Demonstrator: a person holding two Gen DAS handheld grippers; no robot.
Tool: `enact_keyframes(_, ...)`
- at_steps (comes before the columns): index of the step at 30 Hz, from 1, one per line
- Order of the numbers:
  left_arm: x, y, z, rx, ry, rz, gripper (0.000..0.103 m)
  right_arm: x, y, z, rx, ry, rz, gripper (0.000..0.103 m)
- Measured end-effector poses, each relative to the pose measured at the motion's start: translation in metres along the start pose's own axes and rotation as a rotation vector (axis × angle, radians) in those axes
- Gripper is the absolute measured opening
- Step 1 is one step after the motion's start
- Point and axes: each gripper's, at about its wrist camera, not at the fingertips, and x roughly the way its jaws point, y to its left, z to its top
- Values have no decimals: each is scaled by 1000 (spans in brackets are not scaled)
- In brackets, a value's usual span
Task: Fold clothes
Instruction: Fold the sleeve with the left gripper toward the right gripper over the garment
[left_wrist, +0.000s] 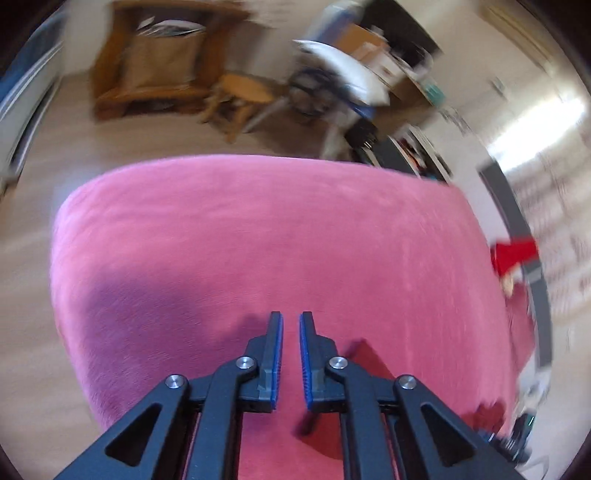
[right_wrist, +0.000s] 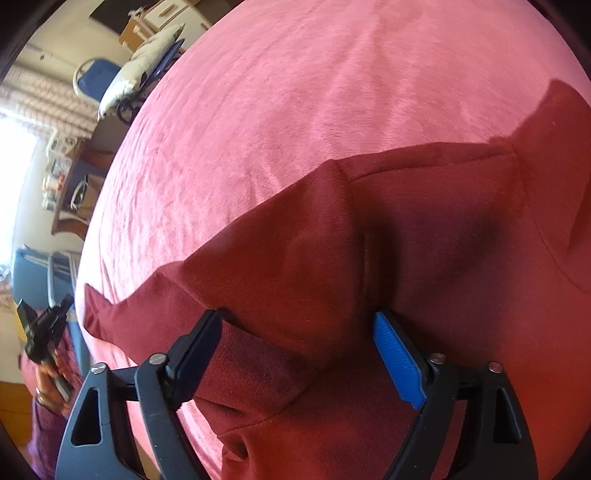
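Observation:
A dark red garment (right_wrist: 406, 240) lies crumpled on a pink blanket (right_wrist: 295, 92). My right gripper (right_wrist: 295, 321) is open wide, its jaws set either side of a raised fold of the garment, with cloth between them. My left gripper (left_wrist: 291, 321) hovers over the bare pink blanket (left_wrist: 258, 229) with its jaws nearly closed, a narrow gap between the blue pads and nothing in them. A corner of the red garment (left_wrist: 369, 354) shows just right of the left gripper. In the right wrist view the left gripper (right_wrist: 44, 325) appears at the far left, off the bed's edge.
Beyond the blanket's far edge lie a wooden floor, a wooden shelf unit (left_wrist: 159, 62), a small wooden stool (left_wrist: 240, 92) and a cluttered chair (left_wrist: 332, 81). A bright window (right_wrist: 14, 147) is at the left of the right wrist view. The left wrist view is motion-blurred.

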Motion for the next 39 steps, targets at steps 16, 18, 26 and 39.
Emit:
enact_keyframes(16,-24,-52,-83,870,33,4,24,-19,-41,-14,46,-2,73,95)
enact_keyframes(18,-26,-53,-87,936,44,37,24,-13,-33,-6,43,1,67,95)
enact_keyframes(26,0,-54,-90,976,132,4,24,-2,-24,6,40,5,51,95)
enact_keyframes(39,-6,-60,-78,767,192,-121,6,-9,-35,0,28,17,35,95)
